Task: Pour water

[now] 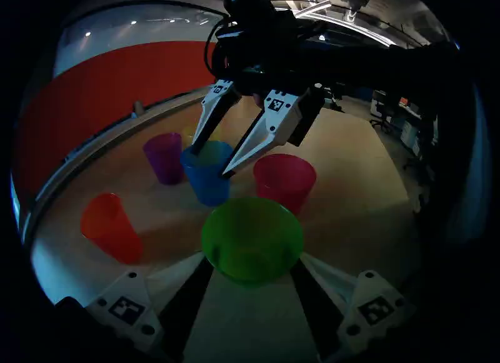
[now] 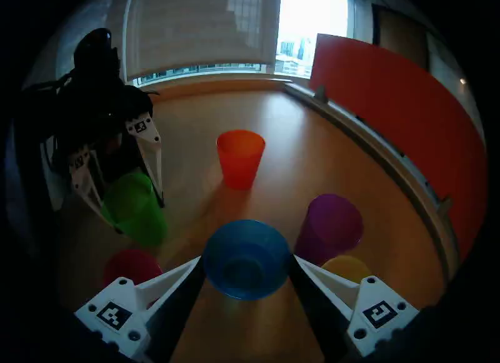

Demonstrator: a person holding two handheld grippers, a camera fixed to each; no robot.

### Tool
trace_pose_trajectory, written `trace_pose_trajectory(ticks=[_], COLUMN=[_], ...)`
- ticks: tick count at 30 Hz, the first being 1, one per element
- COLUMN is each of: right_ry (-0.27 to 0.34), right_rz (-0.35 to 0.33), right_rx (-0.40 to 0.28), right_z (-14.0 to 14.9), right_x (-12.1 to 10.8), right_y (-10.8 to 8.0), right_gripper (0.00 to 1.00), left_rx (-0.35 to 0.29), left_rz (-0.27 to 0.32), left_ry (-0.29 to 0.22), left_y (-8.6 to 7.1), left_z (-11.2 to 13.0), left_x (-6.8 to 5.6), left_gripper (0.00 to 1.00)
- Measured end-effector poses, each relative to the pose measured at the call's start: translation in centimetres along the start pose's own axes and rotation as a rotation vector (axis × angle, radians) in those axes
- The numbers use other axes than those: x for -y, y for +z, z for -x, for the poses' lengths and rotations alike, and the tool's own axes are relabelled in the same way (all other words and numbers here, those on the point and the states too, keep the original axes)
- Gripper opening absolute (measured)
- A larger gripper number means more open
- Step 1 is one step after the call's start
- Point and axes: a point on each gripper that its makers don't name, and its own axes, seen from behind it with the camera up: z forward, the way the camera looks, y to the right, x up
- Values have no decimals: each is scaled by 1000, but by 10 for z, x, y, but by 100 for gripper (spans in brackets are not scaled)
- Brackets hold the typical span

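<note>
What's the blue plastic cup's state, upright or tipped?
Upright: the blue plastic cup sits mouth-up, base down, between the fingers of the right gripper.

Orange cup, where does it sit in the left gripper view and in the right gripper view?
Left gripper view: orange cup, lower left.
Right gripper view: just above centre, beyond the blue cup.
Shared landmark: the red wall panel.

My green cup (image 1: 253, 238) and blue cup (image 1: 206, 172) — translucent plastic, mouths up — sit close together near the middle of the tabletop (image 1: 350, 150).
</note>
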Motion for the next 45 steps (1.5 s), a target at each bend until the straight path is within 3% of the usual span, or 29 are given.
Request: trace_pose_trajectory(ticks=[20, 32, 45], right_ry=[26, 50, 82], right_rz=[29, 75, 121], right_rx=[-69, -167, -311], right_z=[-21, -44, -73], right_x=[-2, -4, 0], right_y=[-15, -38, -67], right_gripper=[94, 94, 93], left_rx=[-38, -93, -124], left_rz=[-32, -82, -111], left_ry=[-15, -22, -26], left_y=[-6, -14, -20], left_z=[-17, -41, -61], left_x=[3, 11, 10], left_gripper=[81, 81, 81])
